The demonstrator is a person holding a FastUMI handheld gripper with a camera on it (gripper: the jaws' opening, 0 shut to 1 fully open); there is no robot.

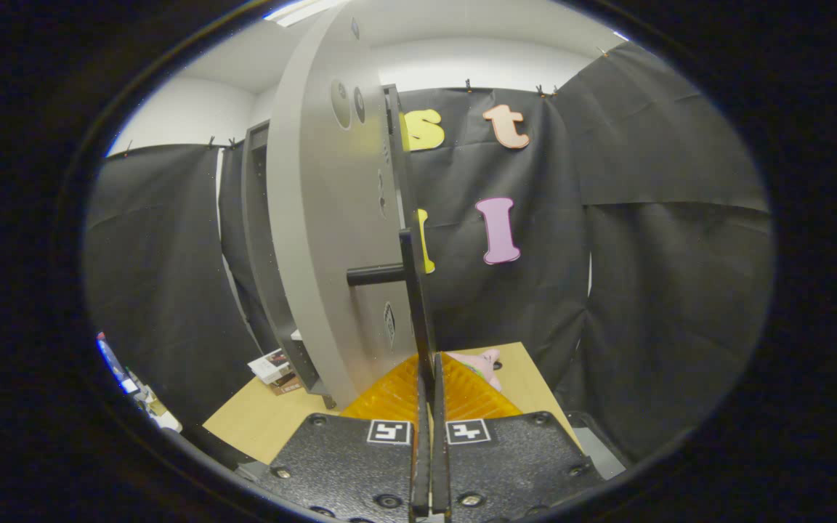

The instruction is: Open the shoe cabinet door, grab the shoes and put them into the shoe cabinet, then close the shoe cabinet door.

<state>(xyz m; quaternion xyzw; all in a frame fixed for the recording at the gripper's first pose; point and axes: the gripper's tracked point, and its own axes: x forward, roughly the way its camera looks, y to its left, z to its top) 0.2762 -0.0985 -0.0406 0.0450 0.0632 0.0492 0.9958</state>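
The grey shoe cabinet door (324, 240) stands swung out from the cabinet body (257, 240), and I see it almost edge-on just ahead. Its black handle (413, 290) is a vertical bar on a short stub, and the bar's lower end runs down between my fingers. My gripper (431, 361) is shut on that bar, with both fingers (397, 396) pressed against it. A pink shoe (487, 363) lies on the wooden table (259, 418), just beyond my right finger and partly hidden by it.
Small boxes (273, 367) lie on the table beside the foot of the cabinet, left of the door. Black cloth walls (651, 240) close the booth behind and to the right. The table's near edge runs left of my fingers.
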